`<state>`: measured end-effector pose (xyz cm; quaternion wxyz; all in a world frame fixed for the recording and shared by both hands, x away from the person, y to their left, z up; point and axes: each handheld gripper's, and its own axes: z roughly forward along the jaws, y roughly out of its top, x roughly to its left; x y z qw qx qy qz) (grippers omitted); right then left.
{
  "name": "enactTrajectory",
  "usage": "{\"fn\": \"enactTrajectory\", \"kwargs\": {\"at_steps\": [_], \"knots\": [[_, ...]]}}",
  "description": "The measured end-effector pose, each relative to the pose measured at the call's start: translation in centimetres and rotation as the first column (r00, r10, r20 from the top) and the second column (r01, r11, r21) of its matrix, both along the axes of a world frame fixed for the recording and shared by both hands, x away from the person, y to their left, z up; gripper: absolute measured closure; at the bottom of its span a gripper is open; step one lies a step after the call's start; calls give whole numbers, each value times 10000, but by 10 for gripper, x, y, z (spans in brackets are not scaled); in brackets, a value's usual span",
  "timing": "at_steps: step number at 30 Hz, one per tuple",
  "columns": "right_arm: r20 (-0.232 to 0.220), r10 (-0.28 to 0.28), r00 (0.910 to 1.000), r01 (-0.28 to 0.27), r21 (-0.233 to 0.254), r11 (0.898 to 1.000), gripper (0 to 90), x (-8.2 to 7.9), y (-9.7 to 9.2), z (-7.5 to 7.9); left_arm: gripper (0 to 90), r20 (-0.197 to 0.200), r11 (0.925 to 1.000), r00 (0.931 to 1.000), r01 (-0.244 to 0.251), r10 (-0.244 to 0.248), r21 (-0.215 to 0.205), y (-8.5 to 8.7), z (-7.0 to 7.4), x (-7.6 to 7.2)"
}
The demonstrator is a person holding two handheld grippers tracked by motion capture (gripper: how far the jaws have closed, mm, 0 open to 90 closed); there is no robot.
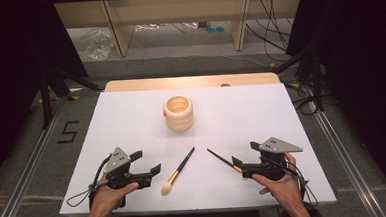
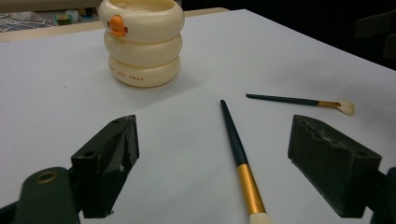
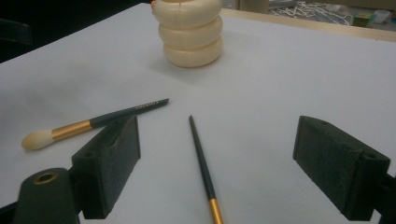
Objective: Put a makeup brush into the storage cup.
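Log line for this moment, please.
left hand-held gripper: open, empty | right hand-held gripper: open, empty | brushes: on table | cup: upright

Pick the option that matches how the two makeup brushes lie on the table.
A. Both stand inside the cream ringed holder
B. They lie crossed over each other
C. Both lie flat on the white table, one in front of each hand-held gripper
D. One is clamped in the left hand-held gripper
C: the larger brush and the thinner brush lie flat and apart on the table, near the open left hand-held gripper and right hand-held gripper; the holder stands farther back.
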<state>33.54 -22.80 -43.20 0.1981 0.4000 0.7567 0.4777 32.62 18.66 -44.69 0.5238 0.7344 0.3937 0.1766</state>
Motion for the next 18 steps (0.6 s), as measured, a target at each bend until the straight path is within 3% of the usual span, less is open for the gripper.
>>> {"fn": "enactTrajectory", "kwargs": {"at_steps": [5, 13, 15, 18], "knots": [[83, 19, 10000, -19, 6, 10000, 158, 1, 0, 0, 163, -102, 10000, 9999, -49, 48, -70, -1, 0, 0], [-209, 127, 9997, -125, 72, 9999, 159, -1, 1, 1, 164, 33, 10000, 10000, 18, -18, 23, 0, 0, 0], [123, 144, 9998, -143, -52, 9999, 159, 0, 1, 0, 163, 32, 10000, 10000, -1, 1, -8, 0, 0, 0], [152, 251, 9996, -251, 21, 9997, 159, 0, 1, 1, 163, 21, 10000, 10000, 12, -12, -14, 0, 0, 0]]}}
